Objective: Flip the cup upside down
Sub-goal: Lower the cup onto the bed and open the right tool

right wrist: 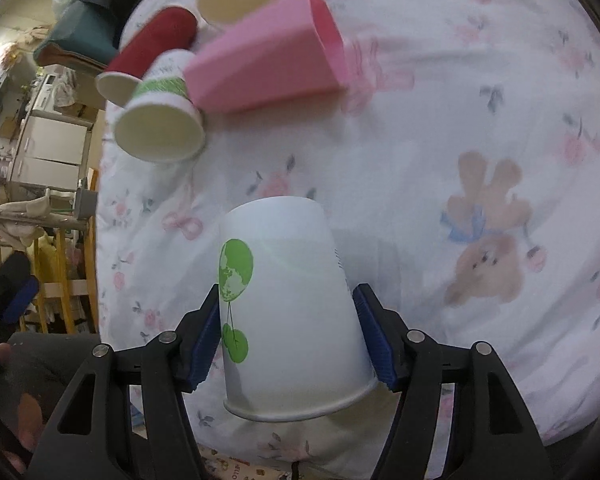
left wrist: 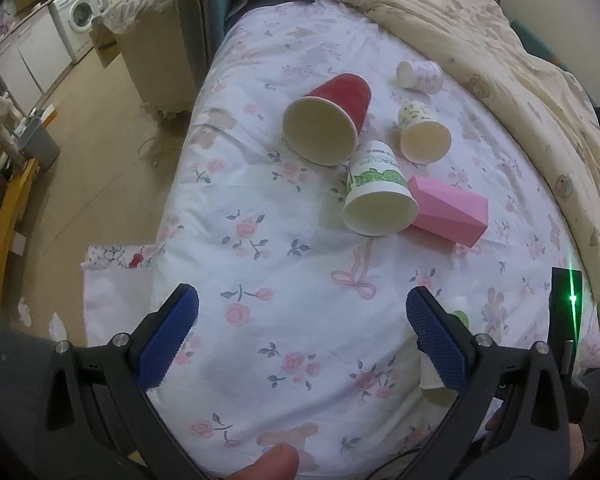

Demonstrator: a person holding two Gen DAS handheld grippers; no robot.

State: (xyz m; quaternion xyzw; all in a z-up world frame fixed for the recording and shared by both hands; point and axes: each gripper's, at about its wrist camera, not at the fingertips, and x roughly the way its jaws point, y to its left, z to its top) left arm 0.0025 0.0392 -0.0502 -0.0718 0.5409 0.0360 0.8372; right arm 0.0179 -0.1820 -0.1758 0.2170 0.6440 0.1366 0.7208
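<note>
My right gripper (right wrist: 288,296) is shut on a white paper cup with green balloons (right wrist: 288,316), its blue pads (right wrist: 370,332) on both sides. The cup is bottom up, rim toward me, just above the floral bedsheet (right wrist: 440,140). A sliver of this cup (left wrist: 458,316) shows behind my left gripper's right finger. My left gripper (left wrist: 302,304) is open and empty over the sheet. Further off lie a red cup (left wrist: 332,116), a white cup with a green band (left wrist: 376,196), a pink cup (left wrist: 448,210) and two small patterned cups (left wrist: 422,130), all on their sides.
A beige quilt (left wrist: 500,60) is bunched along the bed's far right side. The bed's left edge drops to a wooden floor (left wrist: 88,140) with a yellow wooden frame (left wrist: 4,216), cabinets and a washing machine (left wrist: 80,12). The person's thumb (left wrist: 268,462) shows at the bottom.
</note>
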